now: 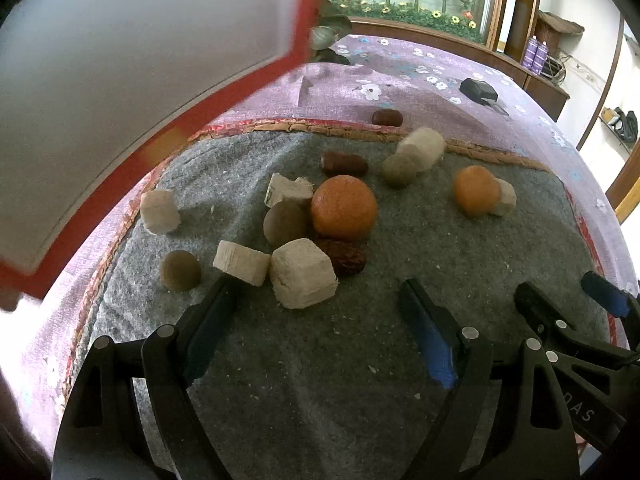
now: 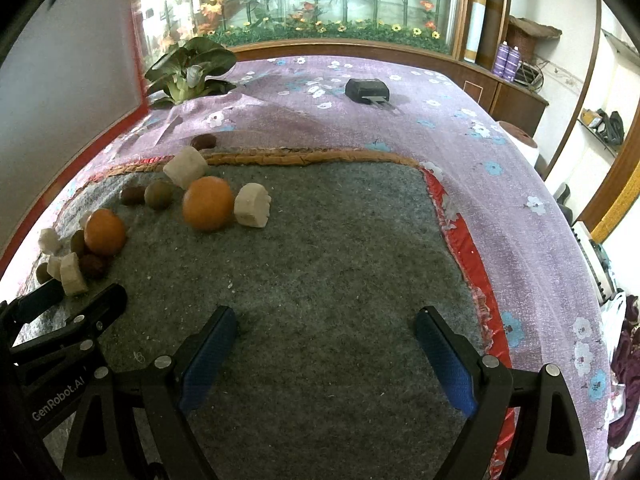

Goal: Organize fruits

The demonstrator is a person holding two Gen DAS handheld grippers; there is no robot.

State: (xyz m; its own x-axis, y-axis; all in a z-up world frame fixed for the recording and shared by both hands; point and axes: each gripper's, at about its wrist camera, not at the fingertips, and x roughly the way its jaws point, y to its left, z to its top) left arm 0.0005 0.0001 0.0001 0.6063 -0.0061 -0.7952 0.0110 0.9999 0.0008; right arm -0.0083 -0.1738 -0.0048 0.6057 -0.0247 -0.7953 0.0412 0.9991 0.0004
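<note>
Fruit lies scattered on a grey felt mat (image 1: 320,360). A large orange (image 1: 344,207) sits in the middle cluster with pale cut chunks (image 1: 302,278), round brown fruits (image 1: 285,223) and dark red dates (image 1: 344,261). A second orange (image 1: 476,190) rests further right, also seen as orange (image 2: 208,203). My left gripper (image 1: 316,296) is open just in front of the pale chunks, holding nothing. My right gripper (image 2: 326,320) is open over bare mat (image 2: 340,260), and shows as right gripper (image 1: 560,292) at the right edge.
A purple floral cloth (image 2: 360,120) covers the surface beyond the mat. On it lie a black device (image 2: 367,90), leafy greens (image 2: 188,68) and one stray date (image 2: 203,142). A red-edged white panel (image 1: 120,80) stands close on the left.
</note>
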